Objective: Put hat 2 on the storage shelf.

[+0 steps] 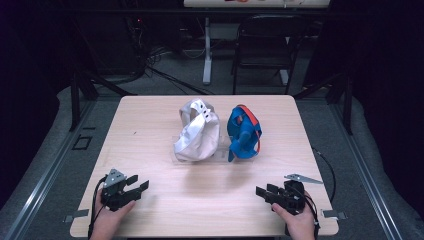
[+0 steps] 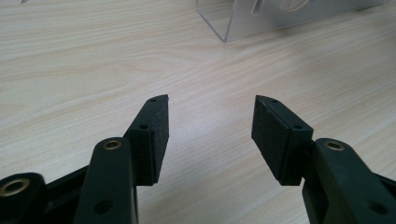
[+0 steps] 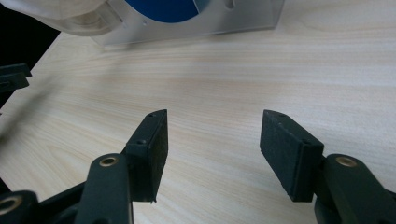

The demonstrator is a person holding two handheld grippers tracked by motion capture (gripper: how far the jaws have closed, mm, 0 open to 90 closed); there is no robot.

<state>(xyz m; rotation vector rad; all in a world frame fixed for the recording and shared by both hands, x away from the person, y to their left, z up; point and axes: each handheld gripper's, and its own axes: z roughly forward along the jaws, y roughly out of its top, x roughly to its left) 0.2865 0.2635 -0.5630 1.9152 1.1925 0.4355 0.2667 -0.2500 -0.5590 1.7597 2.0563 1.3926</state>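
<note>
On the table (image 1: 150, 130), a clear stand (image 1: 220, 152) holds 2 caps (image 1: 197, 132); both tongs (image 1: 131, 189) (image 1: 267, 192) gape empty.

Rectangular table (image 1: 150, 150) at frame centre: pale wood-grain top, smooth, low sheen. Clear plastic stand (image 3: 233, 18), upper part of the right gripper view: glossy, transparent. Cream cloth cap (image 1: 197, 132): matt woven fabric. Blue cap with orange trim (image 1: 244, 132): matt cloth. Left gripper (image 2: 210, 128) and right gripper (image 3: 212, 140): matt black plastic, fine-textured rubbery pads (image 3: 289, 149), brass-coloured metal inserts.
</note>
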